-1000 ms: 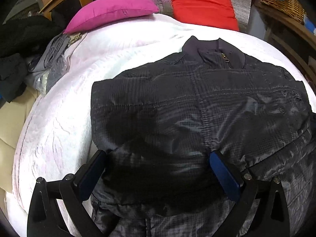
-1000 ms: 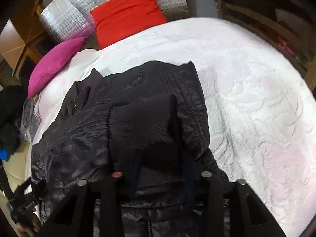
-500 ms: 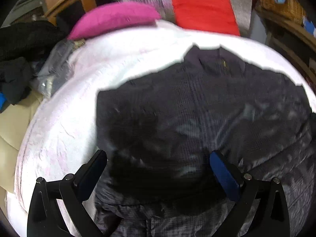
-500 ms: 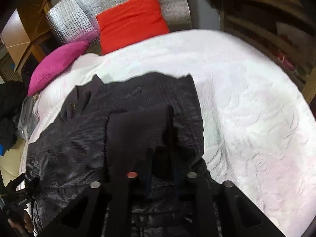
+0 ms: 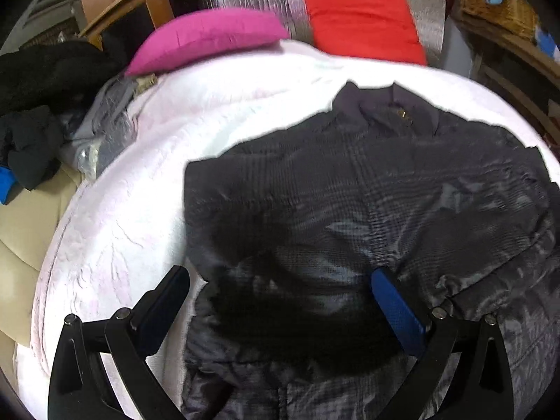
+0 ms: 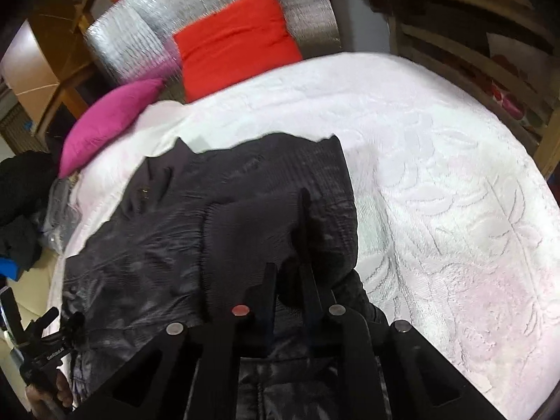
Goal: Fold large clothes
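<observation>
Dark jacket [image 5: 350, 210] lies flat on the white bedspread [image 6: 437, 175], collar toward the pillows. Right gripper [image 6: 287, 280], jaws just re-opened slightly, pinches the knit cuff, probably to fold the sleeve across the body. Left gripper [image 5: 280, 294] hovers wide apart over the hem, holding nothing.

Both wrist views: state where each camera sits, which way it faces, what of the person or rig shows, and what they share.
Left wrist: on the left gripper, angled down over the jacket toward the pillows; its fingers stand wide apart, blue pad visible.
Right wrist: on the right gripper, angled down the bed; its jaws, just closing, pinch jacket fabric; a hand shows at lower left.
Shared: jacket, bed, pink pillow, red pillow.
</observation>
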`<state>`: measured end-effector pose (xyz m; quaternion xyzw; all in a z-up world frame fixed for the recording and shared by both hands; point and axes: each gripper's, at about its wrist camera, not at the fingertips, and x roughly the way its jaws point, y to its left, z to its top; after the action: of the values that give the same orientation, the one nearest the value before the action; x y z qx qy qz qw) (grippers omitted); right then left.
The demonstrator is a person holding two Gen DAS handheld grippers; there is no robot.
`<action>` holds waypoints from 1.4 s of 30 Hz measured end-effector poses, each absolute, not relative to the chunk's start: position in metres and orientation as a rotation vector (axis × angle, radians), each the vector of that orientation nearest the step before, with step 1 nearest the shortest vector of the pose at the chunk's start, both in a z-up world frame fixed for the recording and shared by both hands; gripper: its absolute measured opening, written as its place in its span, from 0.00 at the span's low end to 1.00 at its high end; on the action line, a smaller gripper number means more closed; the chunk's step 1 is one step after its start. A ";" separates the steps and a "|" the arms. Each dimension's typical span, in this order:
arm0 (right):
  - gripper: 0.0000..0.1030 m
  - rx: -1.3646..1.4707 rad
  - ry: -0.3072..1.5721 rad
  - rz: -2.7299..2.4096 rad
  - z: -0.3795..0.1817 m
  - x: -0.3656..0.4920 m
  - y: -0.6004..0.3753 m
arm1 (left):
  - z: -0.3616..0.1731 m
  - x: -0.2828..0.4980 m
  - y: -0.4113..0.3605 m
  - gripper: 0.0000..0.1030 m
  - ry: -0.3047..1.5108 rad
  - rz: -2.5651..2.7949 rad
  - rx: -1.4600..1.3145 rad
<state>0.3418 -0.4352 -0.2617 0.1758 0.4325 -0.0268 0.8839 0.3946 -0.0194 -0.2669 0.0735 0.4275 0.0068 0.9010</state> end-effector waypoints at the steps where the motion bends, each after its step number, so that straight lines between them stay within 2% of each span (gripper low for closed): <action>1: 0.19 0.359 0.889 -0.052 -0.259 0.336 -0.434 | -0.265 0.389 -0.016 1.00 0.871 0.006 0.147; 2: 0.25 0.355 0.877 -0.047 -0.256 0.327 -0.432 | -0.263 0.384 -0.014 1.00 0.859 -0.004 0.142; 4: 0.58 0.358 0.856 -0.012 -0.252 0.311 -0.431 | -0.259 0.368 -0.005 1.00 0.833 -0.027 0.138; 5: 0.88 0.368 0.840 0.001 -0.250 0.301 -0.431 | -0.257 0.359 -0.001 1.00 0.821 -0.039 0.140; 6: 0.90 0.379 0.810 0.003 -0.248 0.291 -0.432 | -0.256 0.352 0.002 1.00 0.811 -0.046 0.143; 13: 0.90 0.392 0.782 0.047 -0.247 0.232 -0.437 | -0.259 0.280 0.037 1.00 0.765 -0.057 0.067; 20: 0.90 0.395 0.824 0.069 -0.261 0.162 -0.430 | -0.291 0.198 0.060 1.00 0.805 -0.046 0.010; 27: 0.90 0.411 0.955 0.066 -0.287 0.097 -0.420 | -0.326 0.144 0.055 1.00 0.953 -0.087 -0.037; 32: 0.90 0.387 1.129 0.053 -0.313 0.063 -0.406 | -0.354 0.133 0.049 1.00 1.131 -0.124 -0.107; 42: 0.90 0.459 1.323 0.018 -0.370 0.080 -0.390 | -0.406 0.142 0.054 1.00 1.357 -0.114 -0.235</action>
<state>0.0798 -0.3896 -0.3701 0.2110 0.6086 0.0082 0.7649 0.1420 0.0537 -0.4060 -0.1083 0.6259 -0.0525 0.7705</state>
